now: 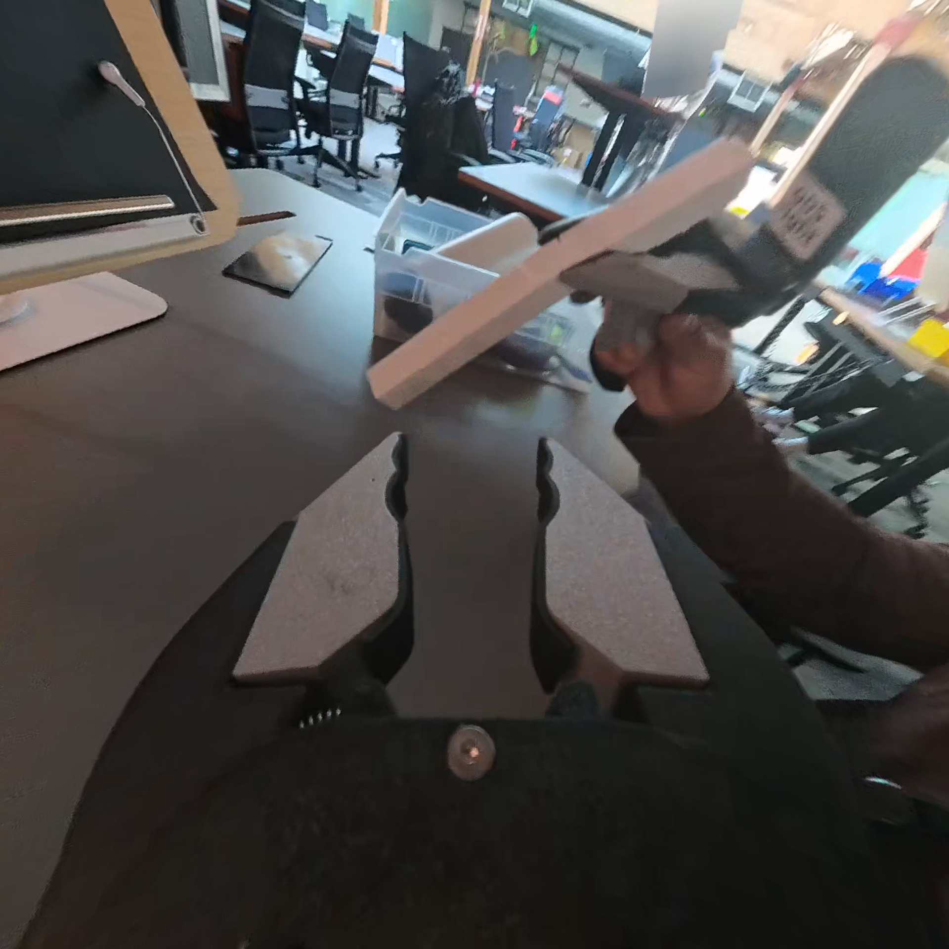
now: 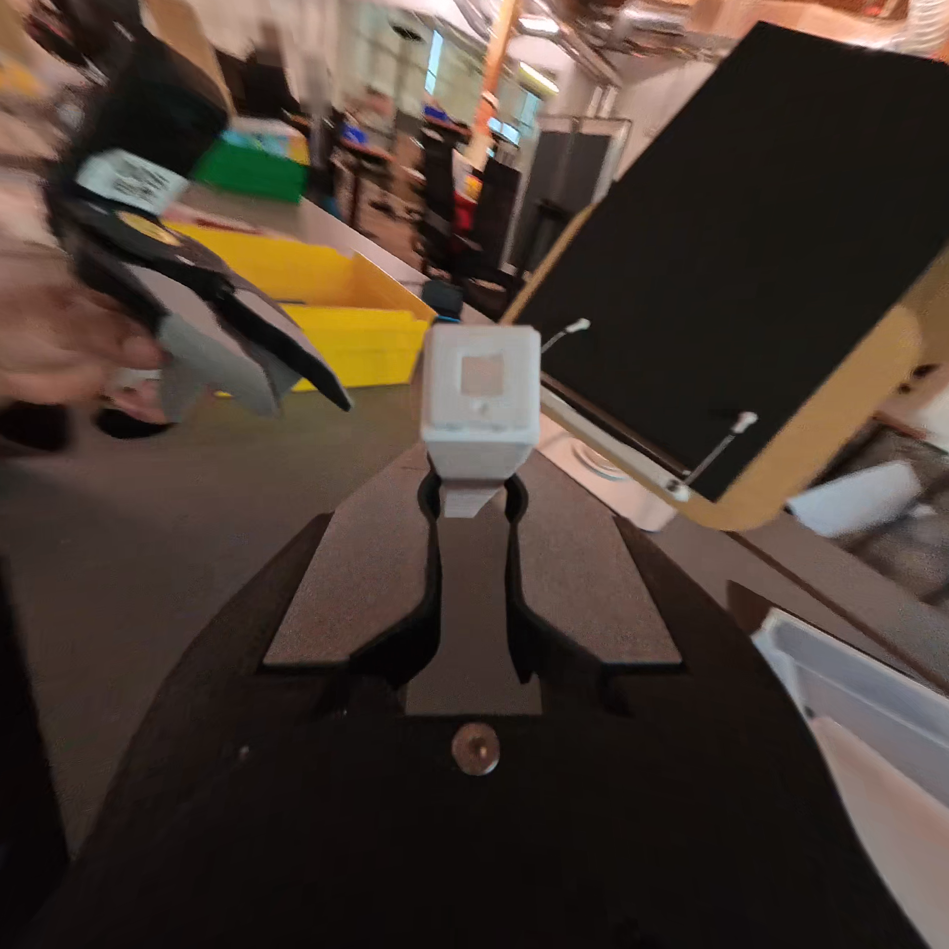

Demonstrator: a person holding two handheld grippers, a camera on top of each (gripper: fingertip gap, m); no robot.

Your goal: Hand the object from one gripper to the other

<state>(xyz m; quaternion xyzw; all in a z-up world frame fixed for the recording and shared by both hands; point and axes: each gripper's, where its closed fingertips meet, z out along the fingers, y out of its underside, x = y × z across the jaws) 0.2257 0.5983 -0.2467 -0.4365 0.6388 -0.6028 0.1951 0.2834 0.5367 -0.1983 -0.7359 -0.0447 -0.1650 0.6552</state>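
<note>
Over the dark bench [image 1: 205, 411], right hand-held gripper [image 2: 475, 493] clamped on the long white block [image 1: 554, 272], held tilted in mid-air. Left hand-held gripper [image 1: 470, 462] spread apart, empty, just below. Best to steady both, line the block's free end between the left fingers [image 1: 349, 565], then squeeze before releasing.

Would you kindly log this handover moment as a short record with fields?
object: long white rectangular bar, square-ended with a recess in its tip
holder: right gripper, jaws shut on the bar's near end
bar pose: in the air, slanting down toward the dark table
left gripper: jaws open, empty, just below the bar's free end, apart from it
background: clear plastic bin behind bar; yellow trays
handover: not yet done
</note>
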